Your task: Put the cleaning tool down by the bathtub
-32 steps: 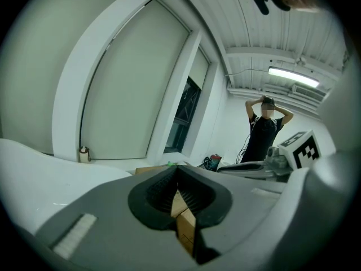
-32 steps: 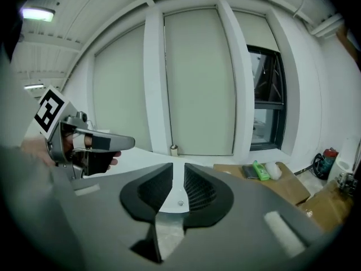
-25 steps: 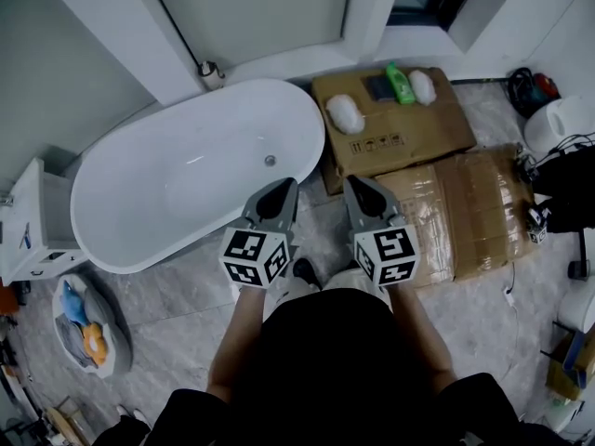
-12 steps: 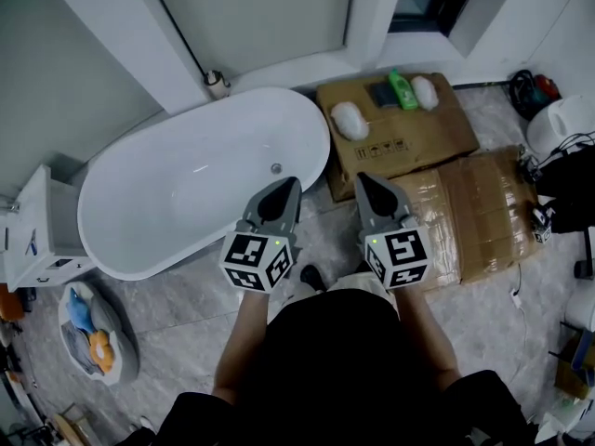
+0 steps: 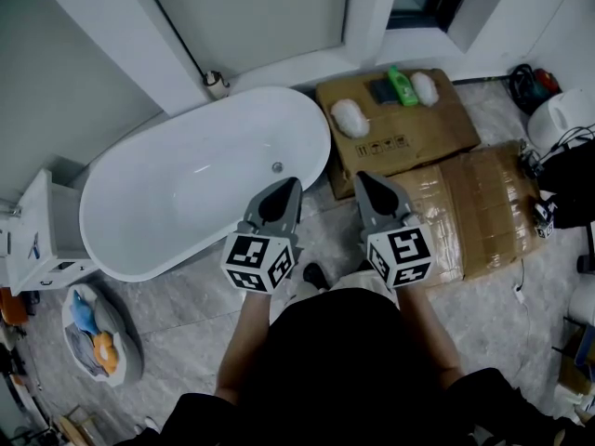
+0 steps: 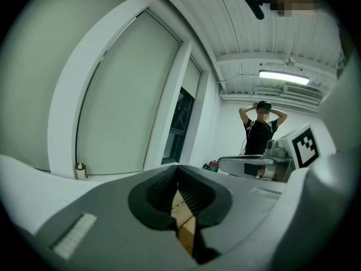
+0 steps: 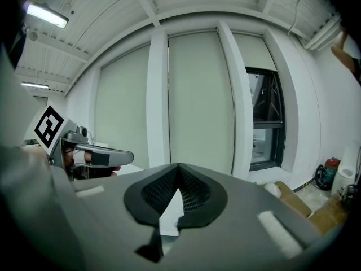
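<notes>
The white bathtub (image 5: pixel 186 189) filled the left and centre of the head view. Just right of its rim you held the left gripper (image 5: pixel 290 182) with its jaws closed together and nothing between them. Your right gripper (image 5: pixel 361 177) sat beside it, nearly level, jaws likewise shut and empty. Both hung over the bare floor (image 5: pixel 321 221) between the bathtub and the flattened cardboard (image 5: pixel 423 137) at centre right.

Since neither gripper carried anything, you were not in the middle of a set-down. Either the tool had been put down already, or you had not yet picked it up; these views do not settle which. If a pick-up was ahead of you, it called for opening one gripper, reaching forward and down to the cardboard, and closing on the soft body without crushing it flat.

The likeliest cleaning tool was the white fluffy pad (image 5: pixel 350 117), lying on the cardboard's left part, near the bathtub's right end but not touching it. It looked soft, rounded and shaggy, a little longer than wide. Further right, along the cardboard's upper edge, lay a dark block (image 5: pixel 379 88), a green bottle (image 5: pixel 400 84) on its side and a second white pad (image 5: pixel 424 86)
</notes>
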`<state>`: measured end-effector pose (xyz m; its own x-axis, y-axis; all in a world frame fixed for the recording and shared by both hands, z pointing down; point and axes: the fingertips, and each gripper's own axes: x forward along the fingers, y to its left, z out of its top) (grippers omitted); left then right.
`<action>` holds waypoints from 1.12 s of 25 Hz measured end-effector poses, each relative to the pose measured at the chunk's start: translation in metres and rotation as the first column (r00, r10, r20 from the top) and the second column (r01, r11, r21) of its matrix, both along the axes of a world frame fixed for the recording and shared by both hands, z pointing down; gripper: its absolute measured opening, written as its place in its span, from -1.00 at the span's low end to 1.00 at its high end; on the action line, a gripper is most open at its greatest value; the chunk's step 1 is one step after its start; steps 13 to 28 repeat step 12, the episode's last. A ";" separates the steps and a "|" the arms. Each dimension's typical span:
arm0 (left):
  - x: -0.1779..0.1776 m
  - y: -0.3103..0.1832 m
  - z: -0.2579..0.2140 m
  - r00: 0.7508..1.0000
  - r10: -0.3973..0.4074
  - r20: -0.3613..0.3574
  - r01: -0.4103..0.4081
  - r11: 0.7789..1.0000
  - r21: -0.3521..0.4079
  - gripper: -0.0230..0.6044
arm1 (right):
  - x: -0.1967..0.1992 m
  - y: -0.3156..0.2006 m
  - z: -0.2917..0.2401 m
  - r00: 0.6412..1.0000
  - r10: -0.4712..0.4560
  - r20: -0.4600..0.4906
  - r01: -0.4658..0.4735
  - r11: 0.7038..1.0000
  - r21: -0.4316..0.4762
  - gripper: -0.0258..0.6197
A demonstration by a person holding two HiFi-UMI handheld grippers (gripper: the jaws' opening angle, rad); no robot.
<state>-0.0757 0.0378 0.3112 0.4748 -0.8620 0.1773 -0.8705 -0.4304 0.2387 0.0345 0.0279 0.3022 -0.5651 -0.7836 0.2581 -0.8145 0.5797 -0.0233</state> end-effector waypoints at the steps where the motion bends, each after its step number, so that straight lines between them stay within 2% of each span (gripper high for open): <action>1: 0.001 0.000 0.000 1.000 0.001 0.001 -0.001 1.000 0.001 -0.93 | 0.001 0.000 -0.001 1.000 0.000 0.001 0.000 1.000 0.001 -0.91; 9: 0.011 0.000 0.002 1.000 0.009 0.008 -0.009 1.000 0.000 -0.93 | 0.008 0.001 0.003 1.000 -0.006 -0.003 0.006 1.000 -0.006 -0.91; 28: 0.012 0.000 0.002 1.000 0.008 0.010 -0.008 1.000 0.000 -0.93 | 0.009 0.001 0.003 1.000 -0.006 -0.003 0.006 1.000 -0.005 -0.91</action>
